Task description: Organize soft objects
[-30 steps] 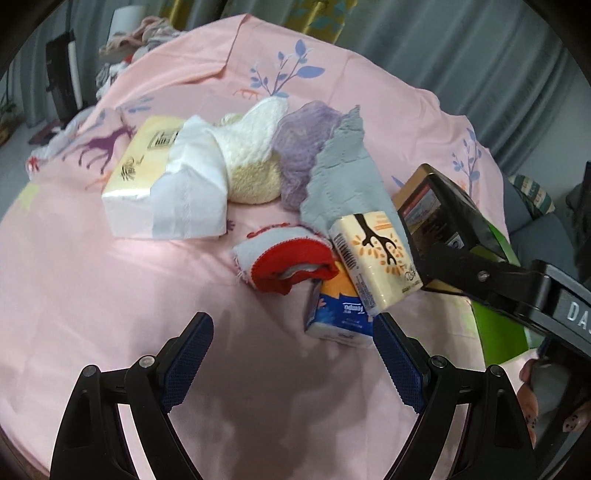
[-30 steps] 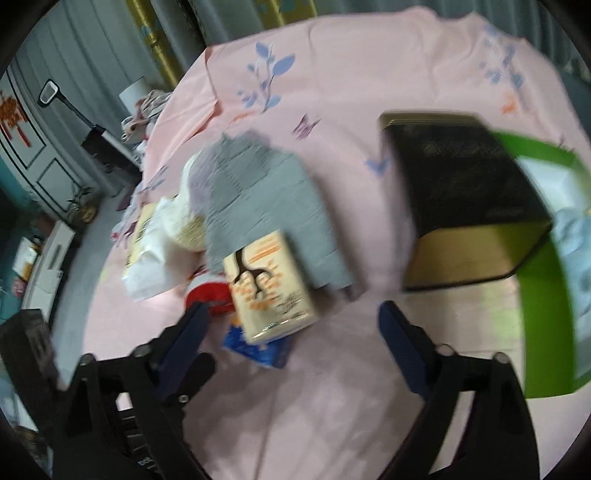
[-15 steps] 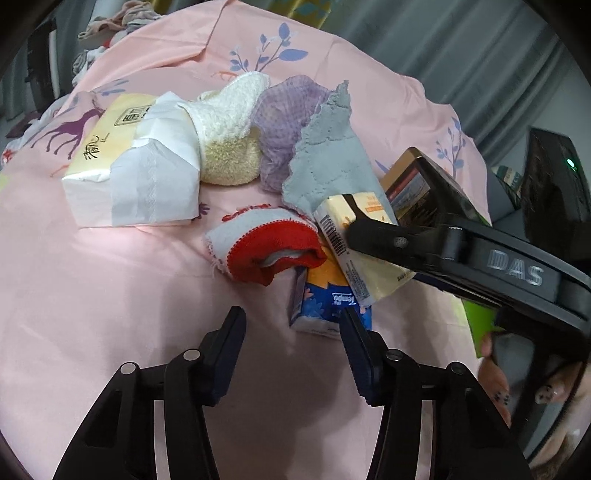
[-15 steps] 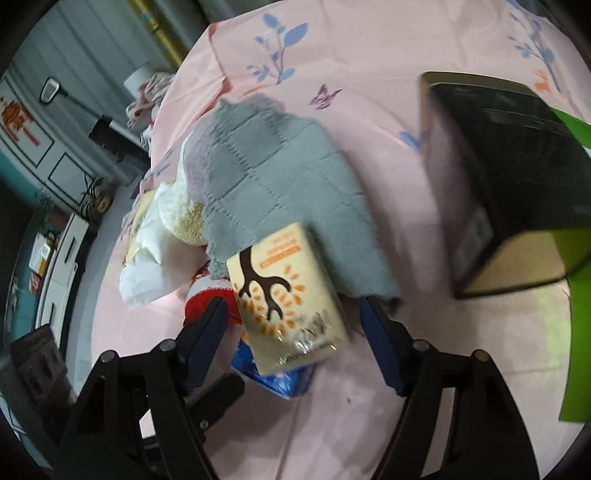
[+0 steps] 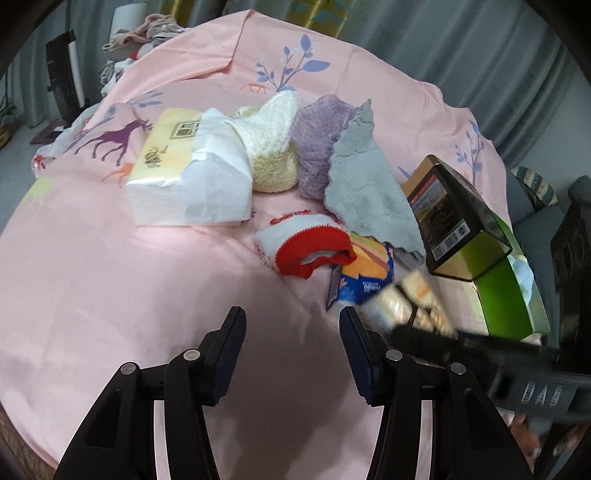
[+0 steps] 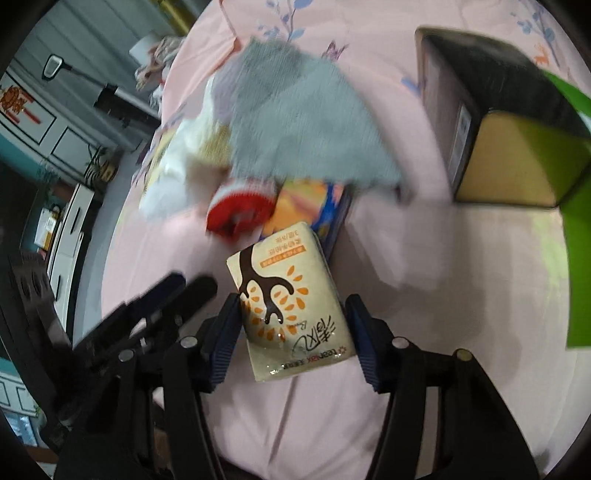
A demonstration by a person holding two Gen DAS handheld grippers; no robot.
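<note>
Pink bedsheet (image 5: 110, 280) now shows the right hand-held gripper (image 6: 291, 332) closing around one cream tissue pack (image 6: 288, 306), pulled nearer since a second ago. Left hand-held gripper (image 5: 291, 354), narrowed, grasps nothing; three cloths, one large tissue pack (image 5: 184, 177) remain far.

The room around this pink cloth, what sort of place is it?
Probably a home bedroom or living space: a pink bedsheet printed with deer and branches, grey curtains behind, a heap of clothes at the far edge, and white panelled cabinets.
</note>
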